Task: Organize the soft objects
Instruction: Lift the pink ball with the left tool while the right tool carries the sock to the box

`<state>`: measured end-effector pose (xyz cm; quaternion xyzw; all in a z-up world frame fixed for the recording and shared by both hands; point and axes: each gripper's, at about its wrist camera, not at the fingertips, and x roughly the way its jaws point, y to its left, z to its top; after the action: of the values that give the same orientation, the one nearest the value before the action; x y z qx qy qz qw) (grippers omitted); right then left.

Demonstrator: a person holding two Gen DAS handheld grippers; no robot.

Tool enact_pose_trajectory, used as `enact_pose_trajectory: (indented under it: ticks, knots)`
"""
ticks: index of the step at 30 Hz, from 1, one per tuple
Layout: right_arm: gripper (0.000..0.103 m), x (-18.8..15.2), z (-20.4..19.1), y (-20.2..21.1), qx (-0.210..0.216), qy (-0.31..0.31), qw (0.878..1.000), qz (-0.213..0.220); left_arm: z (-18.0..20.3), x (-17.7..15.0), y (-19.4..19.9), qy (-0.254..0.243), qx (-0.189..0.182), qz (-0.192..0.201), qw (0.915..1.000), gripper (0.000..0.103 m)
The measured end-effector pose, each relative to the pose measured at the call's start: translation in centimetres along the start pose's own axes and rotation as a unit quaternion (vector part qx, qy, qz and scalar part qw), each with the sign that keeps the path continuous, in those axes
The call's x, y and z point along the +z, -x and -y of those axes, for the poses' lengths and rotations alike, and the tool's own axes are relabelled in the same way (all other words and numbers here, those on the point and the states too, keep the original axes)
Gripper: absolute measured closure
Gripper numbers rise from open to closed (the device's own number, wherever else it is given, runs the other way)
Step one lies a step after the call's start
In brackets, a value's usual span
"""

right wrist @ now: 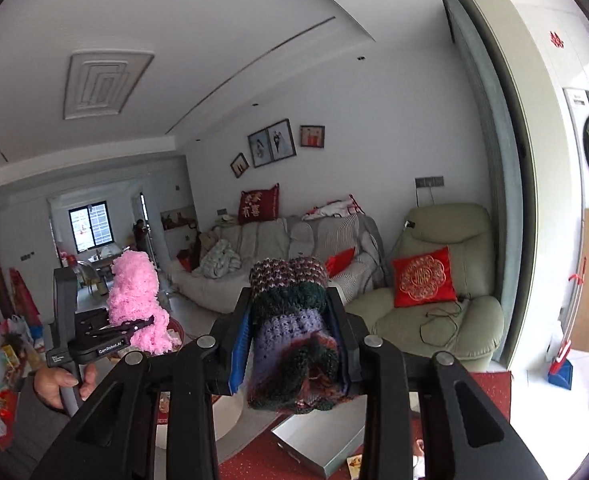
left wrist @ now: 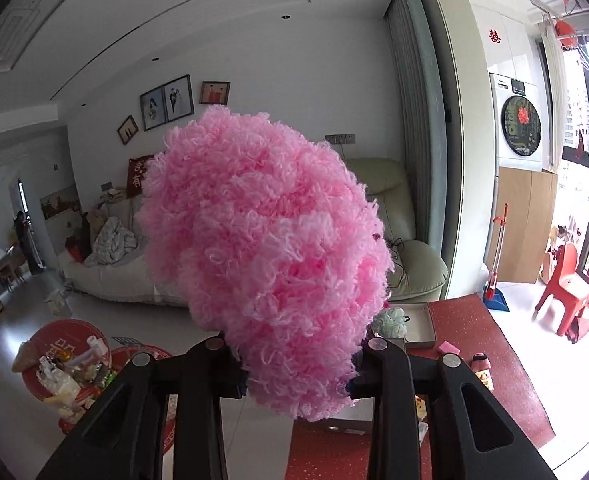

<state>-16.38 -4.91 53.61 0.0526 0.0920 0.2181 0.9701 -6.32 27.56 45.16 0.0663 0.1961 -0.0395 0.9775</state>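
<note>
Yarn bundles fill both views: the left hand-held gripper (left wrist: 294, 364) clamps fluffy pink yarn (left wrist: 266, 256) at frame centre; the right hand-held gripper (right wrist: 294, 344) clamps a multicoloured knitted piece (right wrist: 294, 328).

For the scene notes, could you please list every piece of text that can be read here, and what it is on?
"GenRobot.AI": on the left gripper.
"囍": red sign on the white wall.
"有喜": lower line on the red cushion; upper line unclear.
Washing machine label: too small.
</note>
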Motion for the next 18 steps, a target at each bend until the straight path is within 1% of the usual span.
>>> enact_pose_trajectory:
  ticks: [2,3,5,7,10,12,13,15,17,18]
  knots:
    - [0.066,-0.4,-1.9,0.2,0.013,0.012,1.0,0.004,-0.1,-0.4,1.3,-0.009,0.007,0.003,0.9999,0.07]
    - [0.066,-1.1,-2.5,-0.2,0.023,0.01,1.0,0.001,0.2,-1.1,1.5,-0.012,0.003,-0.001,0.9999,0.07]
    - [0.066,-3.4,-3.3,-1.4,0.039,0.007,0.999,-0.017,1.1,-3.0,0.8,-0.013,-0.02,-0.019,0.9995,0.07]
    - [0.066,-5.9,-4.0,-2.9,0.044,0.004,0.998,-0.04,2.7,-5.1,-0.7,-0.016,-0.049,-0.043,0.9978,0.07]
    - [0.066,-10.9,-3.4,-6.6,0.044,-0.021,0.996,-0.077,6.0,-9.0,-4.4,-0.019,-0.088,-0.082,0.9925,0.07]
    - [0.066,-14.8,-1.7,-9.0,0.038,-0.04,0.994,-0.098,8.1,-11.7,-7.5,-0.008,-0.12,-0.116,0.986,0.07]
    - [0.066,-16.6,-1.1,-10.2,0.03,-0.046,0.993,-0.107,8.9,-12.9,-9.0,-0.002,-0.128,-0.127,0.9836,0.07]
    - [0.066,-20.3,0.5,-12.6,0.015,-0.056,0.991,-0.123,10.3,-15.1,-12.4,0.004,-0.131,-0.142,0.9811,0.07]
    - [0.066,-23.7,2.1,-15.4,0.005,-0.075,0.987,-0.143,11.0,-16.9,-15.6,0.018,-0.143,-0.16,0.9765,0.07]
    - [0.066,-25.3,2.8,-17.0,0.0,-0.082,0.985,-0.155,11.3,-17.7,-17.4,0.02,-0.144,-0.171,0.9745,0.07]
